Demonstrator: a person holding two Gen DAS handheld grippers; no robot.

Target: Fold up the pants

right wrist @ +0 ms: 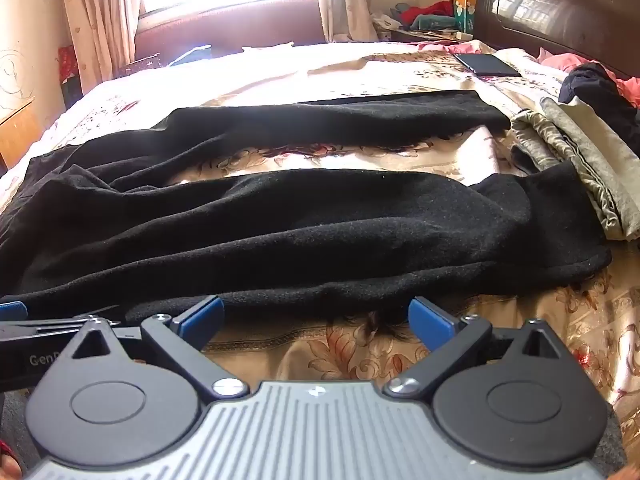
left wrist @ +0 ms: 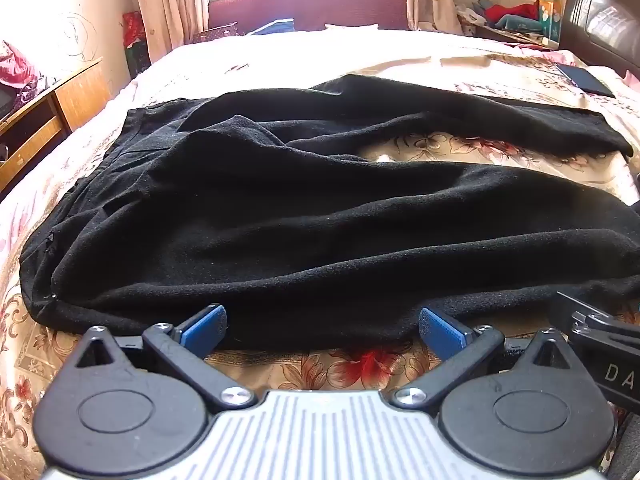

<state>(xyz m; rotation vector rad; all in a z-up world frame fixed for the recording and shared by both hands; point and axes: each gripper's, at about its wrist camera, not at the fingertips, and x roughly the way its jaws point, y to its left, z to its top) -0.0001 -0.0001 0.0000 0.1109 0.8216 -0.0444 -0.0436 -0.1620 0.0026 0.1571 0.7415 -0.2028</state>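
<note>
Black pants (left wrist: 280, 216) lie spread across the floral bedspread (left wrist: 352, 364), waist at the left, both legs running right with a gap of bedspread between them. They also show in the right wrist view (right wrist: 304, 224). My left gripper (left wrist: 322, 326) is open, its blue pads at the near edge of the near leg, nothing between them. My right gripper (right wrist: 316, 318) is open at the same near edge, farther right, also empty. Each gripper's body shows at the edge of the other's view.
Folded grey-green clothes (right wrist: 580, 160) and a dark garment (right wrist: 600, 92) lie at the right by the leg cuffs. A dark phone or tablet (right wrist: 486, 64) lies on the bed beyond. A wooden nightstand (left wrist: 36, 120) stands left; a dark headboard (right wrist: 560, 8) far right.
</note>
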